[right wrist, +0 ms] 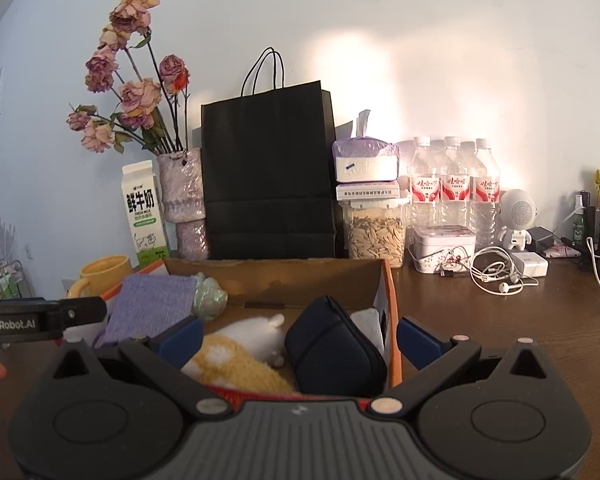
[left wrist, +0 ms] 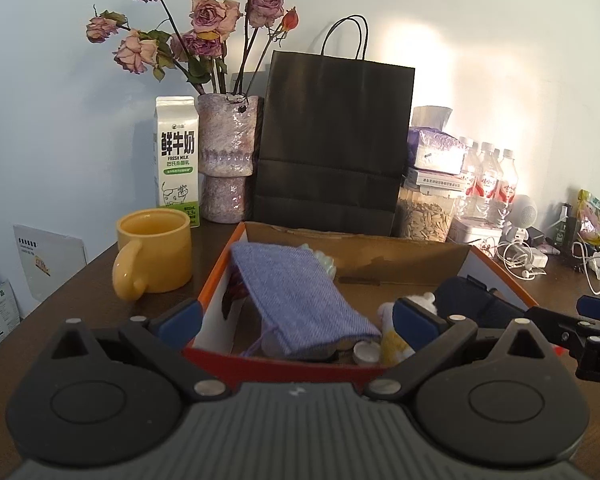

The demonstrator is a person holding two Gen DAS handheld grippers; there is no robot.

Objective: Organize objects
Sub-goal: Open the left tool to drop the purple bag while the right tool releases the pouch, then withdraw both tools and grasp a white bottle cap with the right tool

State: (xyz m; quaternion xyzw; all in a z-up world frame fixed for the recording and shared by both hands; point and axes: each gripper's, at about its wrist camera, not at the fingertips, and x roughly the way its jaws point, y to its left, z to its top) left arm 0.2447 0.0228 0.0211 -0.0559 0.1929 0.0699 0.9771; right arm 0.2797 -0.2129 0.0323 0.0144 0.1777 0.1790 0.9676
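Several bottles [right wrist: 454, 184] — perhaps four — behind box [right wrist: 392, 304].

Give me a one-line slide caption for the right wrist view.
Right gripper, fingers open, poised over the cardboard box holding a dark pouch and plush toy.

Both wrist cameras look level and close over the near edge of the open orange-rimmed cardboard box [left wrist: 216, 268] [right wrist: 392, 300], facing the wall: the left view from its left end, the right from its right end. Both share the box's interior.
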